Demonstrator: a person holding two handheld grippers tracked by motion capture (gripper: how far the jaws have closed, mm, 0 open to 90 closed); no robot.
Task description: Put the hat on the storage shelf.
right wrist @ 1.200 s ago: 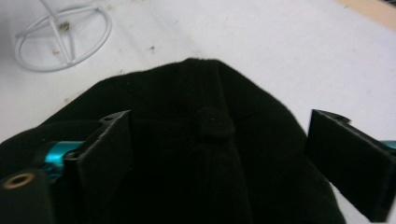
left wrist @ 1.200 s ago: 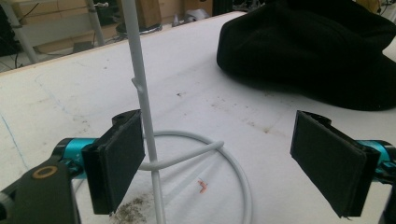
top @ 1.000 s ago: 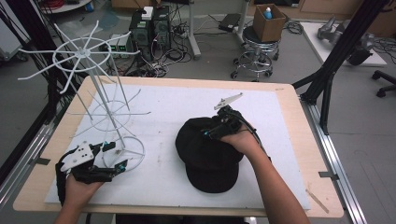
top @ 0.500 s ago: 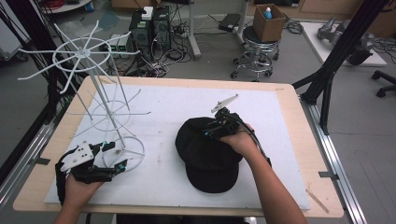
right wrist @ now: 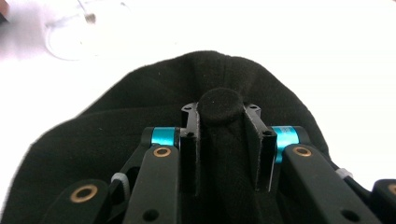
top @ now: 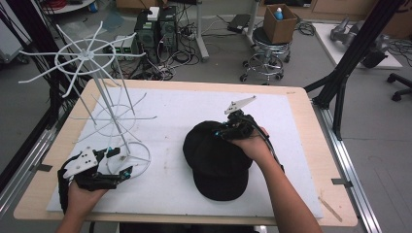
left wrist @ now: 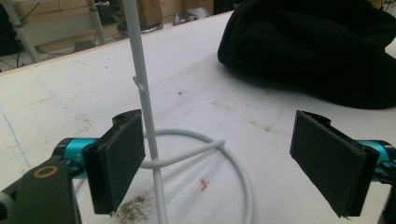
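A white mat [top: 194, 111] covers the wooden table [top: 301, 104]; cluttered workshop floor beyond.

Cap [top: 218, 160] was matt black cloth, soft weave. Rack [top: 104, 109] was smooth white-coated wire, slightly glossy. Bench [top: 296, 104] had a pale wood rim under a matt white, scuffed sheet [top: 165, 111]. Left gripper fingers [left wrist: 119, 161] had rough matt black pads, with shiny teal metal fittings.

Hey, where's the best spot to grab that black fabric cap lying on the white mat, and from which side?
Probably the top of the crown, from above: the black fabric cap lies flat, brim toward the person, its soft crown bunching into a fold. The right gripper has just closed on such a fold by the cap's top button.
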